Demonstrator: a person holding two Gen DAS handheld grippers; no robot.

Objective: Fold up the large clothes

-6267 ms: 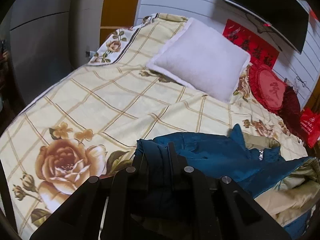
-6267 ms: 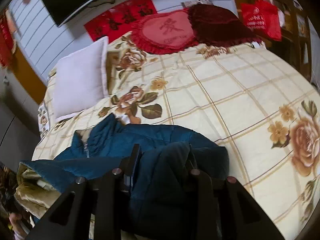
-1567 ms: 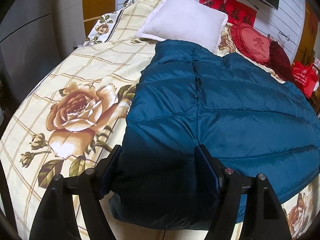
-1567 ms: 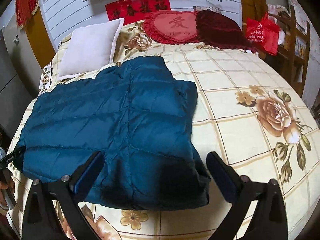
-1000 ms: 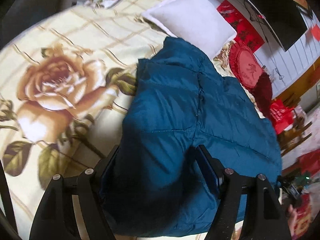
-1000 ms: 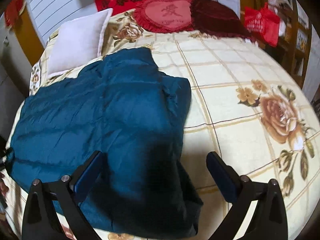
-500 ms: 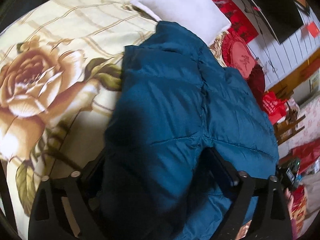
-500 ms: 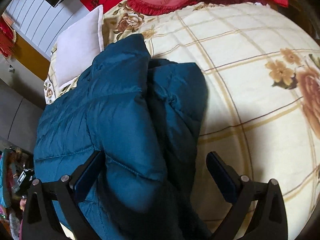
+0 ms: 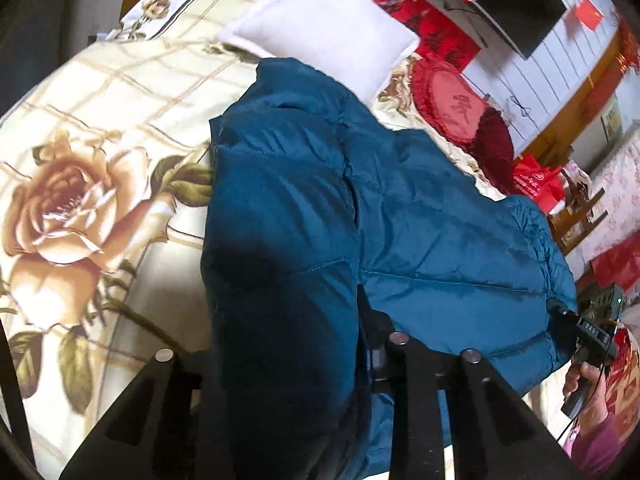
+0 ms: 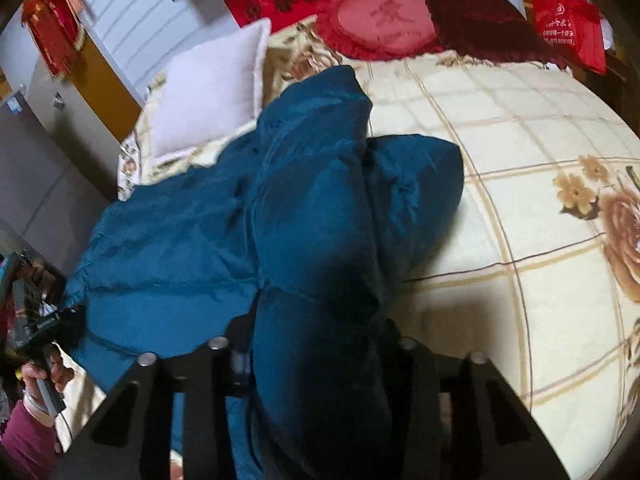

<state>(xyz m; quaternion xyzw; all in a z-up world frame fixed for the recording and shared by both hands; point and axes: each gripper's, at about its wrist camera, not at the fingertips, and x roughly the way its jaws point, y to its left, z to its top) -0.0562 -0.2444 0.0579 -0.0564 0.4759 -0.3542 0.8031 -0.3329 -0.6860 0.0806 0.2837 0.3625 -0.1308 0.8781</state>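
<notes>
The blue jacket (image 9: pixel 400 220) lies bunched across the bed (image 9: pixel 100 92), near its foot edge. Each gripper, left (image 9: pixel 288 344) and right (image 10: pixel 316 340), is clamped on a raised fold of it; padding hides the fingertips. A white pillow (image 10: pixel 212 92) sits toward the head.

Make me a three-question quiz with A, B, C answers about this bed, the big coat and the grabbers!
1. Where is the white square pillow?
A. at the head of the bed
B. on the floor
C. under the coat

2. What colour is the puffy quilted coat?
A. yellow
B. teal blue
C. pink

3. What is the left gripper doing?
A. hanging open
B. squeezing a pillow
C. pinching the coat

Answers: A, it lies by the red heart-shaped cushion; B, its fabric is teal; C, coat fabric bunches between its fingers.
</notes>
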